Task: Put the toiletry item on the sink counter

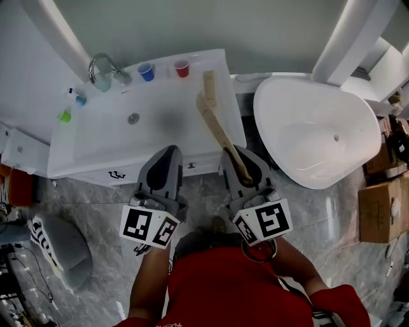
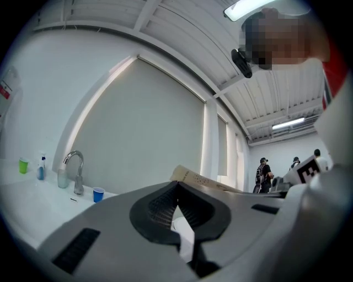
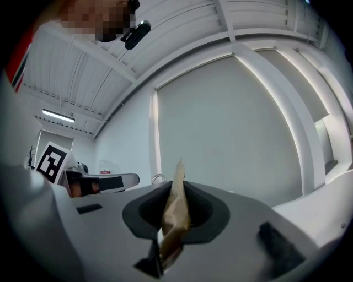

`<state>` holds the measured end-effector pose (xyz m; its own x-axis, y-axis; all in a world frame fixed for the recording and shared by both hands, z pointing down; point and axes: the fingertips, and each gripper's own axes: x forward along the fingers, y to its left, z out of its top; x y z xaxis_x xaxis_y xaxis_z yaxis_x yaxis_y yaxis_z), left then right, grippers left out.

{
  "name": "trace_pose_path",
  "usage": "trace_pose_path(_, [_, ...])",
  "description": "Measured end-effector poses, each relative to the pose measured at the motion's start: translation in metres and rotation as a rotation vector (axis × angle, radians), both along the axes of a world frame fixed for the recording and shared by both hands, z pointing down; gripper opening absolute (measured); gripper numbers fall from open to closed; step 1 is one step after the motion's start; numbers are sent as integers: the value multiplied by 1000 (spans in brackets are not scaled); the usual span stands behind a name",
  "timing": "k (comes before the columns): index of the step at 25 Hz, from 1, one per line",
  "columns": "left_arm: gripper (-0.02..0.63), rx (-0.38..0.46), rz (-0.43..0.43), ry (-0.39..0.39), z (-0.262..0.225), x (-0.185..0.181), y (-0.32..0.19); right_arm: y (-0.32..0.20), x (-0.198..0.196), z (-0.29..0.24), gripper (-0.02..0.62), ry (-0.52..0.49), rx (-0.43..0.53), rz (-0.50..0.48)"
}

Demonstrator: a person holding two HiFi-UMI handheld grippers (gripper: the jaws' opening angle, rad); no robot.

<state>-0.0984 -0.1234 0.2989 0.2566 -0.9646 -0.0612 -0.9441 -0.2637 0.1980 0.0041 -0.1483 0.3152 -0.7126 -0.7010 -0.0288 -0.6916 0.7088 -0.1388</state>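
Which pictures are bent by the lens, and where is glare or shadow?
Head view: soft, even light; a faint grey shadow in the white sink basin beside the long tan paper-wrapped toiletry item. Left gripper view: strong fisheye curve, dark corners, glare from the ceiling lamp. Right gripper view: same curve; the item's near end in the right hand-held gripper is blurred.

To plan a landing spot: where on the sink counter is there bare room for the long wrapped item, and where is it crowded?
Bare: the counter strip right of the basin, in front of the red cup. Also the front rim. Crowded: the back edge with faucet, blue cup and red cup; the left rim with green cup and blue bottle.
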Motion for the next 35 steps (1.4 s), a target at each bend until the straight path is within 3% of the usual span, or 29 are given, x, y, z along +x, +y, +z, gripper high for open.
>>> trace_pose_path(10, [18, -9, 43, -1, 11, -15, -63, -56, -28, 13, 57, 33, -7, 22])
trace_pose_path(22, [18, -54, 157, -2, 40, -69, -150, -147, -92, 38, 57, 123, -57, 128])
trace_pose_path(35, [18, -110, 258, 18, 72, -97, -217, -217, -120, 96, 57, 291, -134, 250])
